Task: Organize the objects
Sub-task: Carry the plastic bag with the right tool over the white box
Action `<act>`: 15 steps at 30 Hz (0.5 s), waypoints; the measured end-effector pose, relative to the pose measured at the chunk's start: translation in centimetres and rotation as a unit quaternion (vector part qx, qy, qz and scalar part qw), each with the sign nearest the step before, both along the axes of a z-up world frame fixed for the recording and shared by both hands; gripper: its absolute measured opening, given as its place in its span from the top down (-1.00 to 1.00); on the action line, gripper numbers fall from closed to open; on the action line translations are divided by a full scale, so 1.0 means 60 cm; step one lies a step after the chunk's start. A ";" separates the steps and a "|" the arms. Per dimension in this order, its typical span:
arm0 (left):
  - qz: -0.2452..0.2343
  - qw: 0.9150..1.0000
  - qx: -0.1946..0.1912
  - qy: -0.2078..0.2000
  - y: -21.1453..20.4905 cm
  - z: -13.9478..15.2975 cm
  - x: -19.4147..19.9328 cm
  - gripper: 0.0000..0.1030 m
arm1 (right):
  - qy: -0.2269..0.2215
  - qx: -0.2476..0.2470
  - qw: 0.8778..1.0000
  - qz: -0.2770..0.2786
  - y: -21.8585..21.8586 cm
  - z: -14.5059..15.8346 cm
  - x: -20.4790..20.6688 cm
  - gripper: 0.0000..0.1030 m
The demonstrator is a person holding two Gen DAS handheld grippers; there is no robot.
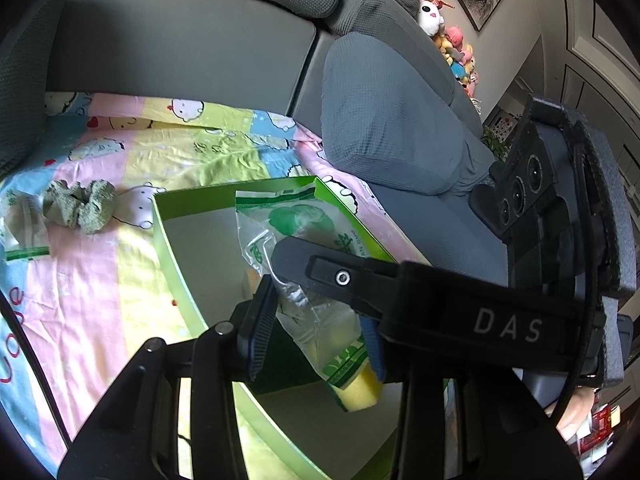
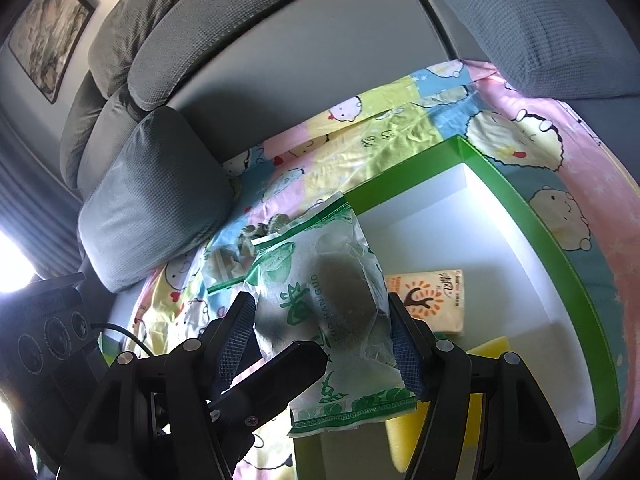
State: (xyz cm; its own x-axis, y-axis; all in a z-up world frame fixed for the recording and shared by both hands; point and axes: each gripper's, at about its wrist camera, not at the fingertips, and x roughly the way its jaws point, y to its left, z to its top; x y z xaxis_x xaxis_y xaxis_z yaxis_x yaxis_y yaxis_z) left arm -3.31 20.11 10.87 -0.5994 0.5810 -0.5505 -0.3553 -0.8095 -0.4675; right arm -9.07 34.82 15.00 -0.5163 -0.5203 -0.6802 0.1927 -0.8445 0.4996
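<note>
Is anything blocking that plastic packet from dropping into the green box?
Nothing visible blocks it. The right tongs hold the packet over the green box; only a tissue pack and a yellow sponge lie on the box's floor.

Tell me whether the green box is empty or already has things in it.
Not empty. The green box has no lid on, and a yellow sponge and an orange-printed packet lie on its white floor, in the right wrist view.
</note>
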 end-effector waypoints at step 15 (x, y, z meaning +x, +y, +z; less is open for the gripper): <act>-0.006 1.000 0.005 -0.030 0.028 -0.025 -0.018 0.30 | -0.034 0.018 0.999 -0.030 0.030 -0.029 -0.022 -0.30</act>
State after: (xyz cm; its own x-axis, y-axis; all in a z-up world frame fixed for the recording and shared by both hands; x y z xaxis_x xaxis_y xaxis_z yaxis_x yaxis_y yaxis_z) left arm -4.36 21.78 9.35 -0.5584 0.5937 -0.5794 -0.3365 -0.8005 -0.4959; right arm -10.38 36.65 13.27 -0.4972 -0.4642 -0.7331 0.1074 -0.8713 0.4789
